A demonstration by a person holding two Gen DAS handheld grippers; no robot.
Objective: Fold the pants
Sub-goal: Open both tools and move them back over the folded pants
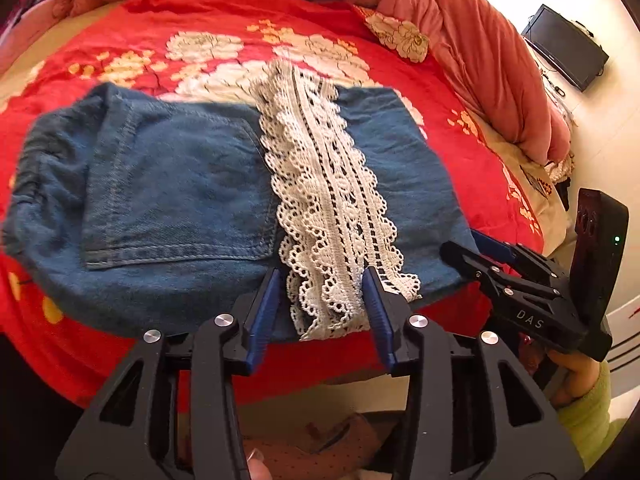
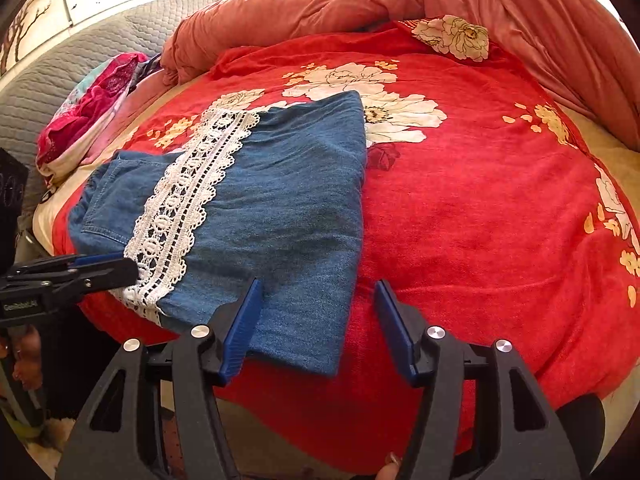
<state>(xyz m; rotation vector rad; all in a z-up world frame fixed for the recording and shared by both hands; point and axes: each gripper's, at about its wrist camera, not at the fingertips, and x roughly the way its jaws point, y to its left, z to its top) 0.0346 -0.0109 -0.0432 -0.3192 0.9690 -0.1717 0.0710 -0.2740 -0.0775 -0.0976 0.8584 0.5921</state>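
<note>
The folded jeans (image 1: pixel 192 184) are lying on the near edge of the red bed (image 2: pixel 480 220). Both the left gripper (image 1: pixel 324 280) and the right gripper (image 2: pixel 318 292) are hanging open, holding nothing. Soft, floppy denim, probably best pinched at the near hem.

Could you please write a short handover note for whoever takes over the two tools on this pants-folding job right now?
Left tool: open, jaws either side of the white lace strip at the near edge, not gripping.
Right tool: open over the near right corner of the denim pants, holding nothing.
Pants lie folded into a compact stack on the red floral bedspread.
Left: check whether another fold is wanted, then smooth the edges.
</note>
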